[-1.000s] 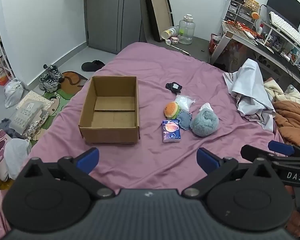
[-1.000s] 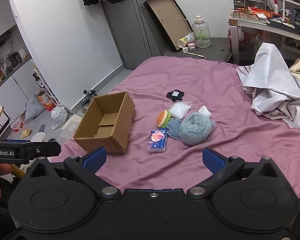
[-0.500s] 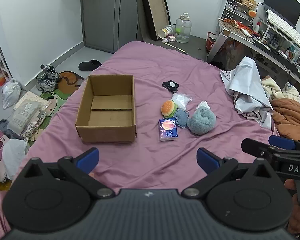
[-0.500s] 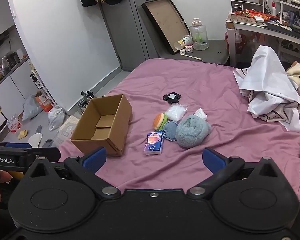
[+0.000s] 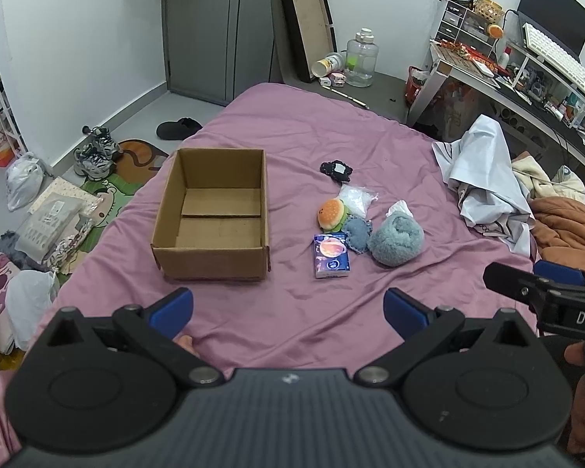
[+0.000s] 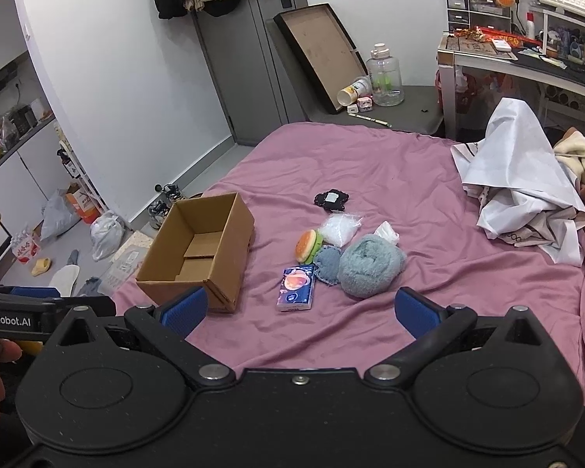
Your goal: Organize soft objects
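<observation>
We hold our left black two-finger tool with blue pads (image 5: 288, 308) and our right black two-finger tool (image 6: 300, 308) side by side above the bed's near edge, both spread wide and empty.

Bed (image 5: 331, 132): covered in a mauve sheet.
White cloth (image 5: 483, 171): crumpled at the bed's right edge.
Water jug (image 5: 362, 58): on the floor past the bed's far edge.
Sneakers (image 5: 95, 152): off the left edge.

walls: white | door (image 6: 249, 50): grey | floor (image 5: 144, 109): grey | desk (image 5: 499, 85): right, cluttered | bed sheet (image 5: 312, 124): mauve
</observation>
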`<state>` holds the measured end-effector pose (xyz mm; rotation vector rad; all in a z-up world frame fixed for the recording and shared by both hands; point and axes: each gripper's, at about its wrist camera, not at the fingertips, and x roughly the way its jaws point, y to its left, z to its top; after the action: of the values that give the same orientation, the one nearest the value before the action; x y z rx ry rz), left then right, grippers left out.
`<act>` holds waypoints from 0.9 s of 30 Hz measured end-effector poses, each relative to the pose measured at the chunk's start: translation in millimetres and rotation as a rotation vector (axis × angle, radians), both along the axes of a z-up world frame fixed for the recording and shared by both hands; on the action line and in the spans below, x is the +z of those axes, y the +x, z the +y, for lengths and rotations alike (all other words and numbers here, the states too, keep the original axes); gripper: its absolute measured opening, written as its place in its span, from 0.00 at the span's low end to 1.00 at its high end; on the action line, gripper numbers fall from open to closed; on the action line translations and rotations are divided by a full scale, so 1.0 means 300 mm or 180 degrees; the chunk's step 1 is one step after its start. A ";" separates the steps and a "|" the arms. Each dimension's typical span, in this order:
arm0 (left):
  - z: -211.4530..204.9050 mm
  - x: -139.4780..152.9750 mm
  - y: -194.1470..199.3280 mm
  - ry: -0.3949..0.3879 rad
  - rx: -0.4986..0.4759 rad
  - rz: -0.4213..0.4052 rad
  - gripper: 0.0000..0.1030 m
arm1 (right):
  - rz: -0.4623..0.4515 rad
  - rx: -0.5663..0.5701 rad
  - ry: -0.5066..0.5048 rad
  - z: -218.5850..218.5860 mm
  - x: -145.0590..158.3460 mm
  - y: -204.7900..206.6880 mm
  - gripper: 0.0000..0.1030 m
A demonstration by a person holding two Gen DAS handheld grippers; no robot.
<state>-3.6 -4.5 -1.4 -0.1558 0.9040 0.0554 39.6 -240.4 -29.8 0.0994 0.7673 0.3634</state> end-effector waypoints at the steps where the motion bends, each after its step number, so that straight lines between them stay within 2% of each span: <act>1: 0.008 -0.001 0.001 -0.0007 0.0001 0.0004 1.00 | 0.0004 0.0003 0.0009 -0.002 0.003 -0.002 1.00; 27: 0.017 0.027 -0.003 -0.0028 0.0025 -0.0037 1.00 | 0.0007 -0.0031 0.0031 -0.011 0.013 -0.016 1.00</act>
<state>-4.3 0.5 6.8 -0.1677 0.8921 0.0577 34.8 -243.8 -25.9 0.1126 0.7672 0.3579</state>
